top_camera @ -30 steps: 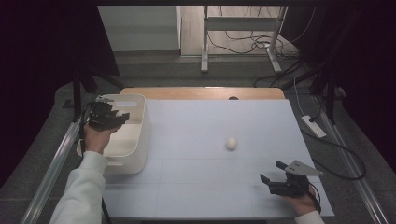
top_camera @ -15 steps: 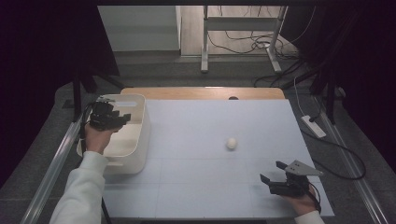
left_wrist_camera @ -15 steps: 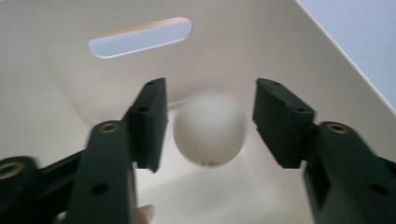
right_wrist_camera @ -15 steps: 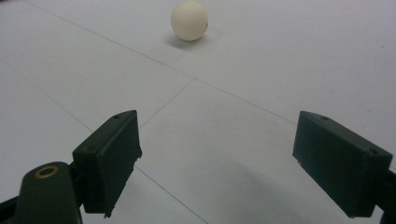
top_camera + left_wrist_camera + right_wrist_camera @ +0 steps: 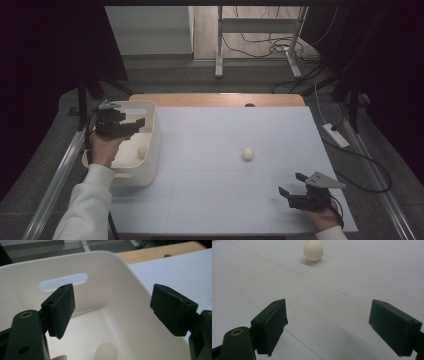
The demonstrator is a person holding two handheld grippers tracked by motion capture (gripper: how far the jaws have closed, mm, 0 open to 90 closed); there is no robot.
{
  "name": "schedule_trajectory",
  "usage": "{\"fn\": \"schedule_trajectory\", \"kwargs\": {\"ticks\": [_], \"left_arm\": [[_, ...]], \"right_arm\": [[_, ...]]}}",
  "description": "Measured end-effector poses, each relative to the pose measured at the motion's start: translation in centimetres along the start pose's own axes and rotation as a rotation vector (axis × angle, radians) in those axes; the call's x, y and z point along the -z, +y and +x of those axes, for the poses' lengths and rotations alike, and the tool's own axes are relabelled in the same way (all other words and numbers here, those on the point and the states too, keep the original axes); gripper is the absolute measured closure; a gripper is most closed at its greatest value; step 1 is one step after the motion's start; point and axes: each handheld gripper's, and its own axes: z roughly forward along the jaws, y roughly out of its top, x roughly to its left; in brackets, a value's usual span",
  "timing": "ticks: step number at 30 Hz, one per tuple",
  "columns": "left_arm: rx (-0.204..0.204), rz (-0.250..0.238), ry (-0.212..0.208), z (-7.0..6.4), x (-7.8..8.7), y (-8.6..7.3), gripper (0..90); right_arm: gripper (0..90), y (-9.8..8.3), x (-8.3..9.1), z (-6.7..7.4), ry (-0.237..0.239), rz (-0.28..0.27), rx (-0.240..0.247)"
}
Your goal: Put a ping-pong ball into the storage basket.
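Note:
My left gripper (image 5: pixel 136 122) (image 5: pixel 120 307) hovers over a white bin (image 5: pixel 153 145) (image 5: pixel 112 290) at the table's left. Its jaws have just been opening and now stand open with nothing between them. Below them a white ball (image 5: pixel 142 150) (image 5: pixel 106 351) lies on the bin's floor. A second white ball (image 5: pixel 248 153) (image 5: pixel 313 250) rests on the white table near the middle. My right gripper (image 5: pixel 291 183) (image 5: pixel 328 322) sits low near the front right edge, open and empty. It points toward that ball from some way off.
The bin's far wall has a handle slot (image 5: pixel 63 282). A wooden strip (image 5: pixel 215 99) runs along the table's far edge. A power strip (image 5: pixel 335 135) and cables lie on the floor to the right, and metal rails (image 5: pixel 55 180) flank the table.
The left gripper's jaws have spread apart above the bin, and a white ball now shows on the bin's floor. The right gripper has kept still.

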Motion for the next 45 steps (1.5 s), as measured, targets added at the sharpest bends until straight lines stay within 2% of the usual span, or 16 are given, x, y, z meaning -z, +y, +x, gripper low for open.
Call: {"fn": "schedule_trajectory", "kwargs": {"ticks": [5, 16, 20, 25, 27, 36, 45], "left_arm": [[-0.009, -0.054, -0.074, -1.0, 0.7, 0.2, 19.6], [-0.052, -0.121, -0.153, -2.6, 2.1, 0.2, 15.2], [-0.055, -0.142, -0.179, -2.9, 2.4, 0.2, 14.4], [-0.051, -0.152, -0.200, -3.2, 2.8, 0.1, 13.2], [-0.069, -0.161, -0.207, -3.6, 3.0, 0.2, 13.1], [-0.101, -0.174, -0.250, -5.1, 3.1, 0.3, 12.2], [-0.098, -0.185, -0.303, -6.2, 3.1, 0.3, 12.1]], "right_arm": [[15.0, 0.0, 0.0, -0.1, -0.001, -0.005, -0.003], [15.0, 0.0, 0.0, 0.0, -0.002, -0.002, -0.001], [15.0, 0.1, -0.1, 0.0, -0.001, -0.002, -0.003], [15.0, 0.2, -0.2, 0.0, -0.003, -0.002, -0.002], [15.0, 0.2, -0.2, -0.1, 0.001, -0.006, -0.007], [15.0, 0.1, -0.1, -0.1, -0.004, -0.003, -0.009], [15.0, 0.0, -0.1, -0.1, -0.007, -0.003, -0.010]]}}
